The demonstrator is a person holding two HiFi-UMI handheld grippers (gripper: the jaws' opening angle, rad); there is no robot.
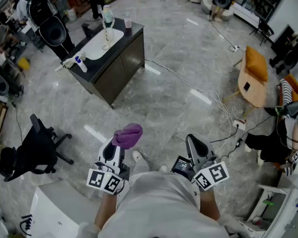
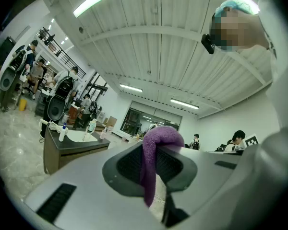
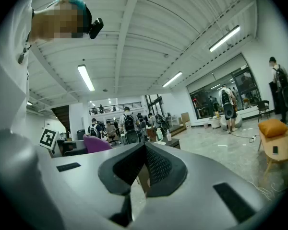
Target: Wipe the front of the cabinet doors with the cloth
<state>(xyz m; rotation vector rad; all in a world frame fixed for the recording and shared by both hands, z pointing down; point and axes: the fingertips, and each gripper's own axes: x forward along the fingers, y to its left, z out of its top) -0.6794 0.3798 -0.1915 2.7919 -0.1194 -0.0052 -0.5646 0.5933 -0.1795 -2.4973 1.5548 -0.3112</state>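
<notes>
Approach step: cloth (image 1: 127, 135) is clamped in left tongs (image 2: 151, 163), right tongs (image 3: 144, 164) closed empty; cabinet doors (image 1: 124, 66), well apart, must be reached.

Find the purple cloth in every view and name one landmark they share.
Head view: lower centre-left, the cloth is bunched at the tip of the left claw.
Left gripper view: centre, hanging pinched between the jaws.
Right gripper view: left of centre, beyond the jaws.
Shared landmark: the dark cabinet with the sink on top.
</notes>
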